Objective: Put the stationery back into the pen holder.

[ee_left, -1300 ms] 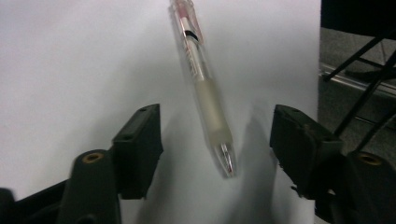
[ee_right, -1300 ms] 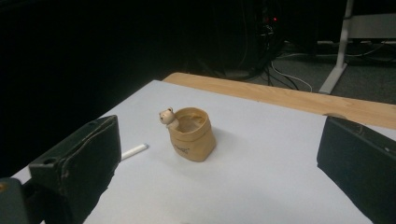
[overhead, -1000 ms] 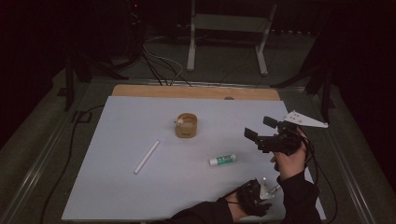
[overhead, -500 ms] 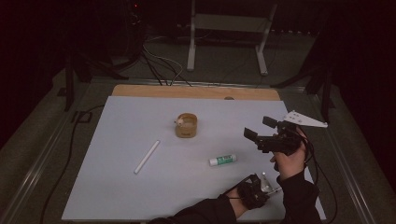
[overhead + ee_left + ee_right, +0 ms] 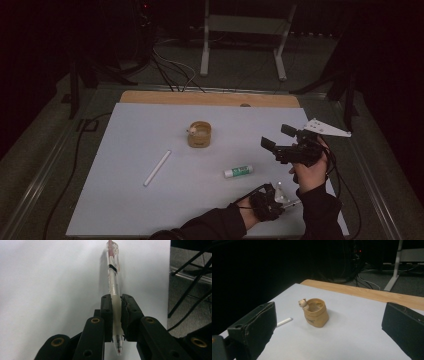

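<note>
My left gripper (image 5: 117, 300) is shut on a clear plastic pen (image 5: 113, 282), which runs lengthwise between the jaws with its tip toward the camera. In the high view this gripper (image 5: 270, 201) sits low at the front right of the white sheet (image 5: 125, 200). I cannot tell whether the pen rests on the sheet. My right gripper (image 5: 277, 139) hangs above the right side of the table, open and empty. It faces a tan pot with a small bear figure (image 5: 315, 312) (image 5: 199, 134).
A white stick (image 5: 157, 168) (image 5: 284, 322) lies left of centre. A glue stick with a green label (image 5: 238, 172) lies between the pot and my left hand. A bare wooden strip (image 5: 210, 98) runs along the far edge. Cables and stand legs (image 5: 205, 50) lie beyond.
The left hand has shifted slightly near the front edge. The right gripper, pot, stick and glue stick are where they were.
</note>
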Demonstrator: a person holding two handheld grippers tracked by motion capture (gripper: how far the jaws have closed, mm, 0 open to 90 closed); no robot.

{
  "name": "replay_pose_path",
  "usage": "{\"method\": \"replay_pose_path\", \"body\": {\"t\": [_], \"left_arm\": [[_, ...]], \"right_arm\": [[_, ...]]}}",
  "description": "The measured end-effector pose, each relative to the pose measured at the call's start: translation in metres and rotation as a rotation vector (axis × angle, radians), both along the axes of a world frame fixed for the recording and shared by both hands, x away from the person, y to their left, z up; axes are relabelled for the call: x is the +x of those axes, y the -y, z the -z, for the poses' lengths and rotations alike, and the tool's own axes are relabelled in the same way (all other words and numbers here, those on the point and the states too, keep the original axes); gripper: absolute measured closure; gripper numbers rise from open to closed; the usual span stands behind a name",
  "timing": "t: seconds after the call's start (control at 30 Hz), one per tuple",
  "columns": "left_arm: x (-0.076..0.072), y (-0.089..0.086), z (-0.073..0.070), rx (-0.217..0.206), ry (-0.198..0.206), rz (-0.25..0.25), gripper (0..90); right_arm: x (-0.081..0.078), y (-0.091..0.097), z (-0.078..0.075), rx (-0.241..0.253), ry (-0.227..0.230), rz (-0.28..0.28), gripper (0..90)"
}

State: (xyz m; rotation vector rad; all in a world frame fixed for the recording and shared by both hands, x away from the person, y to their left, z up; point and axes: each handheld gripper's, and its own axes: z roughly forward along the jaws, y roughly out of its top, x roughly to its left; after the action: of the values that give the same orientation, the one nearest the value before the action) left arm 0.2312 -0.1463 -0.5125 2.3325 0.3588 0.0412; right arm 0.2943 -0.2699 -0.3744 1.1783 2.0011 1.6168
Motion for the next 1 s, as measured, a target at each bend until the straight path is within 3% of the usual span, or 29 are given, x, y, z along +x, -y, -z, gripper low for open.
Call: {"method": "replay_pose_path", "body": {"t": [0.17, 0.33, 0.53, 0.67, 0.87, 1.0], "left_arm": [[0.002, -0.012, -0.004, 0.002, -0.004, 0.015, 81.8], [0.004, -0.027, -0.007, 0.030, 0.000, 0.023, 81.8], [0.007, -0.048, -0.009, 0.053, 0.003, 0.037, 81.8], [0.010, -0.063, -0.011, 0.068, 0.014, 0.037, 81.8], [0.013, -0.084, -0.017, 0.078, 0.028, 0.066, 81.7], [0.017, -0.097, -0.020, 0.101, 0.046, 0.077, 81.7]], "right_arm": [[-0.001, -0.002, 0.000, 0.004, 0.011, -0.002, 0.0], [0.001, -0.004, 0.003, 0.008, 0.007, -0.021, 0.0], [0.005, -0.011, 0.012, -0.017, 0.005, -0.040, 0.0], [0.008, -0.013, 0.019, -0.013, 0.030, -0.059, 0.0], [0.008, -0.014, 0.025, 0.019, 0.109, -0.066, 0.0], [0.007, -0.013, 0.024, 0.005, 0.090, -0.100, 0.0]]}}
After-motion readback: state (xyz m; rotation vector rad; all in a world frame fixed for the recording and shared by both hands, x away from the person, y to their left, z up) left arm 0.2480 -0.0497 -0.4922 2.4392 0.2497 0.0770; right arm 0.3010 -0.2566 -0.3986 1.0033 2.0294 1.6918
